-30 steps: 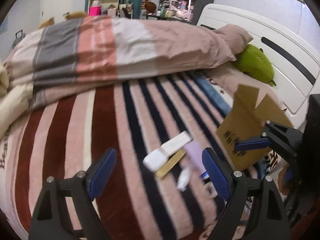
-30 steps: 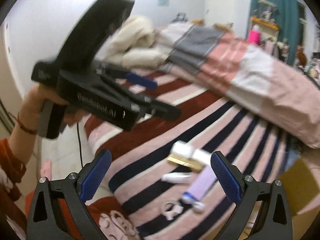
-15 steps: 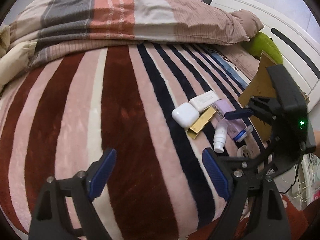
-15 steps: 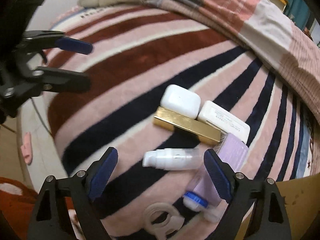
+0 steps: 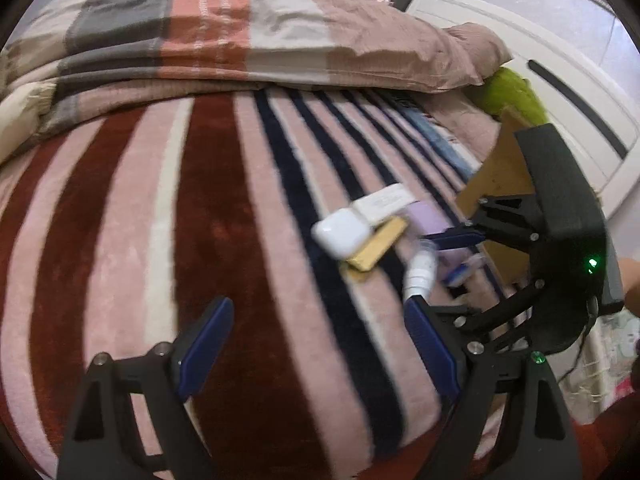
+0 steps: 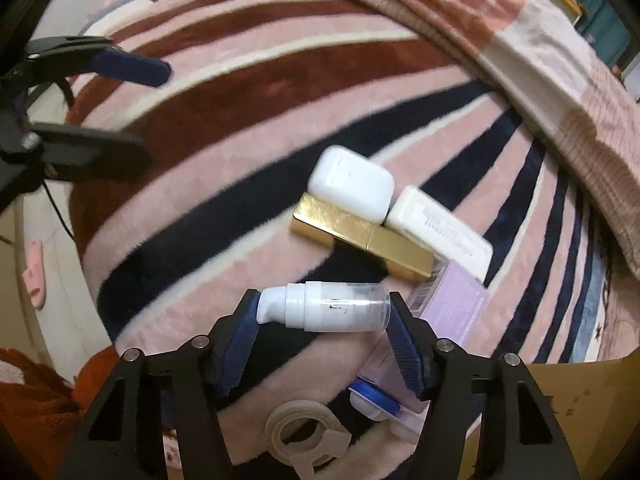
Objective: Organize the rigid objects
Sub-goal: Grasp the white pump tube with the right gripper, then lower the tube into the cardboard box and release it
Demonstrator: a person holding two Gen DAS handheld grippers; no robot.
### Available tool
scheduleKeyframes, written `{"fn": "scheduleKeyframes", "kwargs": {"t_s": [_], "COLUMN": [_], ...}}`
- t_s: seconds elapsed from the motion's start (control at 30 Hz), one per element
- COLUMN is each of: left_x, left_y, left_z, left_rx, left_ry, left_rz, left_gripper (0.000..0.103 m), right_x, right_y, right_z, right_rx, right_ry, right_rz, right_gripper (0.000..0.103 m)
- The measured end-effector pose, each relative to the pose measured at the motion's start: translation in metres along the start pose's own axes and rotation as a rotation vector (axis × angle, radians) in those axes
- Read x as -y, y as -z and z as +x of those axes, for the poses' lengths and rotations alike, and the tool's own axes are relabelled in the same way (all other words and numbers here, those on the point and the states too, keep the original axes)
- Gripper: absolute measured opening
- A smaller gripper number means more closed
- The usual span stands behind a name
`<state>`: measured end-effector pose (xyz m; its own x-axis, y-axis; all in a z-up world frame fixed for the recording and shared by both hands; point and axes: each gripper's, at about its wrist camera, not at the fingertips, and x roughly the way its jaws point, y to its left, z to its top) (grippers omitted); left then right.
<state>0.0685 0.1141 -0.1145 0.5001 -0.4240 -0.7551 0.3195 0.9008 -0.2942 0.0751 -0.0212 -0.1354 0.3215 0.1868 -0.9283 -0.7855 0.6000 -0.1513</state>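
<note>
A small white pump bottle [image 6: 332, 306] lies on its side on the striped blanket [image 6: 224, 128]. My right gripper [image 6: 324, 312] points down over it with its jaws closing, one blue pad against the nozzle and the other against the base. Beside the bottle lie a white earbud case [image 6: 350, 186], a gold box [image 6: 360, 236], a white oblong box [image 6: 440, 234] and a lilac box [image 6: 452, 300]. My left gripper [image 5: 316, 308] hangs open over bare blanket left of the pile, nothing between its fingers. It also shows at the upper left of the right wrist view, left gripper [image 6: 136, 108].
A blue-capped lens case [image 6: 374, 400] and a white plastic ring [image 6: 306, 436] lie near the bed's edge. A cardboard box [image 5: 500, 184] stands at the right of the pile. A folded duvet [image 5: 240, 40] and a green plush [image 5: 512, 92] lie behind, by the headboard.
My right gripper dropped onto the pile and narrowed its jaws from wide open onto the pump bottle's ends. The left gripper came lower over the blanket and stayed open.
</note>
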Motion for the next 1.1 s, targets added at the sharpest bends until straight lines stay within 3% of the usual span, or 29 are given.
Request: {"fn": "scheduleKeyframes", "kwargs": {"t_s": [0.17, 0.23, 0.4, 0.47, 0.77, 0.93, 1.1], "left_x": [0.029, 0.043, 0.086, 0.111, 0.206, 0.246, 0.277], "left_y": [-0.02, -0.029, -0.055, -0.066, -0.116, -0.137, -0.148], "left_z": [-0.002, -0.004, -0.011, -0.016, 0.003, 0.034, 0.063], "left_rx": [-0.002, 0.001, 0.011, 0.036, 0.025, -0.041, -0.113], "left_ry": [0.123, 0.137, 0.211, 0.225, 0.25, 0.31, 0.317], "left_rz": [0.024, 0.028, 0.08, 0.125, 0.273, 0.34, 0.381], "left_gripper": [0.084, 0.077, 0.03, 0.023, 0.023, 0.023, 0.023], "right_x": [-0.008, -0.008, -0.008, -0.001, 0.067, 0.105, 0.136], "right_y": [-0.004, -0.004, 0.004, 0.012, 0.063, 0.097, 0.125], "right_z": [-0.047, -0.067, -0.109, -0.126, -0.176, -0.187, -0.186], "right_rx": [0.165, 0.224, 0.317, 0.358, 0.46, 0.456, 0.424], "right_ry": [-0.032, -0.046, -0.035, -0.013, 0.079, 0.11, 0.115], "right_rz": [-0.01, -0.007, -0.016, 0.002, 0.116, 0.201, 0.293], "right_gripper": [0.059, 0.059, 0.059, 0.059, 0.059, 0.059, 0.059]}}
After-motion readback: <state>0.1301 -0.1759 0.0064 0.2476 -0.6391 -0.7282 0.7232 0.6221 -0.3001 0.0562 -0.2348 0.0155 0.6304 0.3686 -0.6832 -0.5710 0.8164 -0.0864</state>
